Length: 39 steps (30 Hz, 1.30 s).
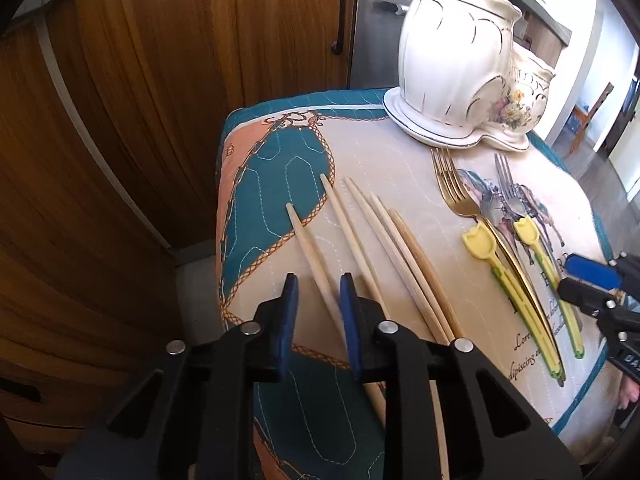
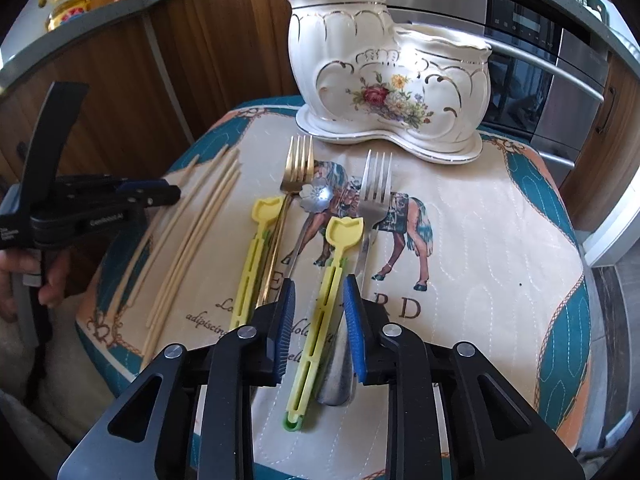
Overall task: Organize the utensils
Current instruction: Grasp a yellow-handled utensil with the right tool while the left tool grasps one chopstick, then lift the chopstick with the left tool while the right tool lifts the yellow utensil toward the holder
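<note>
While both grippers tilt down over it, quilted cloth (image 2: 480, 240): spreads under every utensil, its horse print just ahead of the right gripper (image 2: 319, 300).
Ceramic holder (image 2: 360, 40): white with gold trim and painted flowers, 2 joined cups on 1 base, upright at the far edge of the cloth, well beyond both grippers' fingertips.
Left gripper (image 1: 319, 296): jaws set narrow but not pinching; 1 chopstick (image 1: 304, 236) runs through the gap, nearer the right pad, with clear space on its left.
Right gripper: jaws narrowed around 2 handles lying side by side; a gap shows between the left pad and the yellow handle, so no grip is seen.
Chopsticks (image 1: 360, 216): 5 pale sticks, tips pointing away; 4 lie to the right of the left gripper's fingers.
Silver fork (image 2: 376, 184): tines ahead of the right gripper, handle between its jaws, by the right pad.
Gold fork (image 2: 298, 164): ahead and left of the right gripper.
Yellow tool (image 2: 344, 232): handle between the right gripper's jaws.
Second yellow tool (image 2: 266, 210): just left of that gripper, beside the gold fork.
</note>
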### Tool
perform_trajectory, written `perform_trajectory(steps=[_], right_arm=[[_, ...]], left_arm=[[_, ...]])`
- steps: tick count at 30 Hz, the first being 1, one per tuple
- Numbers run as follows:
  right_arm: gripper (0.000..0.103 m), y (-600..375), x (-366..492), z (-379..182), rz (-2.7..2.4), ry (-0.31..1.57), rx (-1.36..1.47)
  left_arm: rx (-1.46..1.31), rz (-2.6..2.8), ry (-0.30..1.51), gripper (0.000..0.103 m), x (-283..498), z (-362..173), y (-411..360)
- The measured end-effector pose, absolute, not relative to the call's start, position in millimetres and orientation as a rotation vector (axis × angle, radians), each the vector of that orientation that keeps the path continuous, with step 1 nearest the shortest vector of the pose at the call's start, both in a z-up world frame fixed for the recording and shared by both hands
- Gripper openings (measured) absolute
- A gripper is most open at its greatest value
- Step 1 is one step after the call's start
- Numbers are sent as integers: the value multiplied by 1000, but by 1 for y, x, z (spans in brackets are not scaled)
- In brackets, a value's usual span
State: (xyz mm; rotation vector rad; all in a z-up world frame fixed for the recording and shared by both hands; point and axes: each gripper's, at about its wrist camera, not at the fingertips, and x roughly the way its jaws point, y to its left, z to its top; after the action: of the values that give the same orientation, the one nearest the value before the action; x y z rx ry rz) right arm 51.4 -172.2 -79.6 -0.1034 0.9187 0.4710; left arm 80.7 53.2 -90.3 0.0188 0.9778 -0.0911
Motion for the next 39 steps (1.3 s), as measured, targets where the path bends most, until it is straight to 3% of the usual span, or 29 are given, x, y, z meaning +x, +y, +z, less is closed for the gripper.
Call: perform_trajectory(steps=[19, 21, 24, 29, 39], right_arm=[[24, -164, 56, -89, 471, 962, -131], [16, -167, 56, -88, 471, 960, -119], [13, -167, 58, -88, 473, 953, -107], [11, -170, 56, -81, 474, 923, -73], [11, -193, 53, -56, 488, 801, 48]], left_arm=[[63, -116, 1121, 21, 44, -83, 41], [81, -98, 1126, 21, 43, -86, 37], [92, -86, 1131, 20, 44, -86, 32], [84, -80, 1115, 5, 51, -89, 31], [6, -99, 1007, 4, 51, -69, 49]])
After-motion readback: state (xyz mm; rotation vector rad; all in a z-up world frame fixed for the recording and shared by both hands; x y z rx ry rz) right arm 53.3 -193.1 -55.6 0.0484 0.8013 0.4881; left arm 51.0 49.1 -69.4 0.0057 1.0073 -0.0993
